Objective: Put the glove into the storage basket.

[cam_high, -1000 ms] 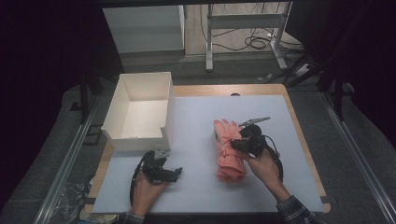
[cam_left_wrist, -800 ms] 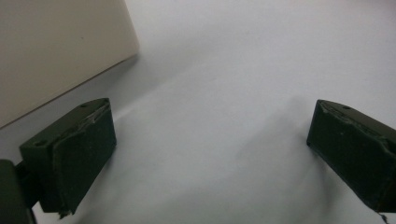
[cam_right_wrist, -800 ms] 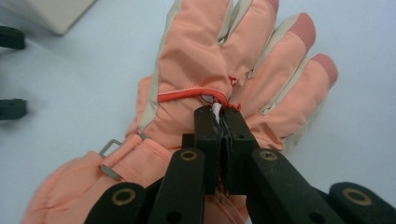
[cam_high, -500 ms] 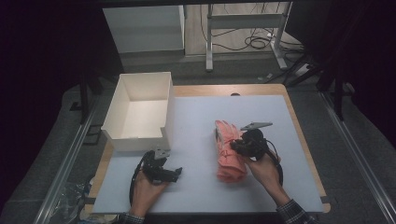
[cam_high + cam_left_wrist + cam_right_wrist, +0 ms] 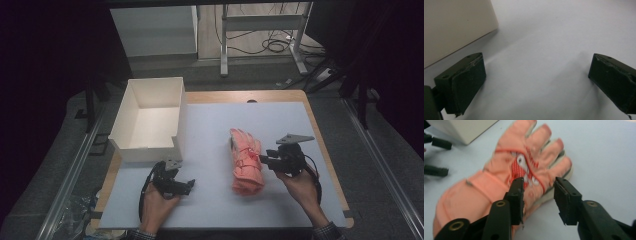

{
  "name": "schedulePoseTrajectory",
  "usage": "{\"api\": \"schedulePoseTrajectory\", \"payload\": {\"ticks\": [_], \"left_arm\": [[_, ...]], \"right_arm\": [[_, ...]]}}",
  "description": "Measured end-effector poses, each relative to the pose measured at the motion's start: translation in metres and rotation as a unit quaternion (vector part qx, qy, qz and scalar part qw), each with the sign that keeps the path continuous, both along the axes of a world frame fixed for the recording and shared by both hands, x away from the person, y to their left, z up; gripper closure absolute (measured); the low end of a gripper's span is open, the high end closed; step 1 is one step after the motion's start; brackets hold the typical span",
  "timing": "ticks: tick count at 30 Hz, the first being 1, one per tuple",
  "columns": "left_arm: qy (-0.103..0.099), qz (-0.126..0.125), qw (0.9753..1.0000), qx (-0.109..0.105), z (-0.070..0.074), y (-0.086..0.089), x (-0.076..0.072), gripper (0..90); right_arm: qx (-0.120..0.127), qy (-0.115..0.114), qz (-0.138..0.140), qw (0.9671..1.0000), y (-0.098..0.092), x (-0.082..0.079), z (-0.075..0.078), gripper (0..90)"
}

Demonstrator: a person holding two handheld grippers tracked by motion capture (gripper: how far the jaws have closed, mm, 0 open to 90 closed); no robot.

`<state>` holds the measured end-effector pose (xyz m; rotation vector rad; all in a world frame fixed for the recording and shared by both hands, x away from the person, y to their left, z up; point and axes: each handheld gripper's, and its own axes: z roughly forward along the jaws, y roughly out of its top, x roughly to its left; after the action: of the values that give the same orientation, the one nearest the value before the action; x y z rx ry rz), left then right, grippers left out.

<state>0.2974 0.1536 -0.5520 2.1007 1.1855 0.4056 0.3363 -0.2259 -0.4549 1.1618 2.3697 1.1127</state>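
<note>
One white open-topped rectangular box (image 5: 150,120) stands at the table's (image 5: 280,115) left rear, nothing inside it. One salmon-pink padded glove (image 5: 246,160) lies flat right of centre. The right claw (image 5: 262,159) is spread at the glove's edge, gripping nothing; the left claw (image 5: 189,185) rests released near the box.

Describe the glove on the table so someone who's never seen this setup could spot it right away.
Start from the pale mat covering the table, with the white open box at its left. The glove lies flat to the right of that box, at the right gripper. It is the one soft, salmon-pink thing there, with red-and-white markings.
</note>
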Motion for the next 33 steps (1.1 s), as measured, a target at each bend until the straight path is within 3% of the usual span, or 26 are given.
{"api": "schedulePoseTrajectory", "payload": {"ticks": [3,4,6,7,12,22,33], "left_arm": [[0.001,-0.003,1.0000,0.004,0.000,0.001,0.000,1.2],[0.001,-0.004,1.0000,0.004,0.000,0.001,0.000,1.2],[0.001,-0.004,1.0000,0.004,0.000,0.001,0.000,1.2],[0.001,-0.004,1.0000,0.004,0.000,0.001,0.000,1.2],[0.001,-0.004,1.0000,0.004,0.000,0.001,0.000,1.2],[0.001,-0.002,1.0000,0.004,0.000,0.001,0.000,1.2],[0.001,-0.004,1.0000,0.004,0.000,0.001,0.000,1.2]], "right_arm": [[-0.002,0.006,0.004,1.0000,-0.005,-0.004,-0.008,67.2],[0.001,0.013,0.010,0.9999,-0.011,-0.008,-0.018,73.2],[0.003,0.017,0.013,0.9998,-0.013,-0.009,-0.022,75.1],[0.008,0.026,0.016,0.9995,-0.018,-0.013,-0.032,79.9],[0.002,0.032,0.036,0.9989,-0.019,-0.022,-0.048,86.8],[0.004,0.031,0.066,0.9973,-0.009,-0.034,-0.067,88.2],[0.007,0.033,0.082,0.9960,0.008,-0.035,-0.075,87.5]]}}
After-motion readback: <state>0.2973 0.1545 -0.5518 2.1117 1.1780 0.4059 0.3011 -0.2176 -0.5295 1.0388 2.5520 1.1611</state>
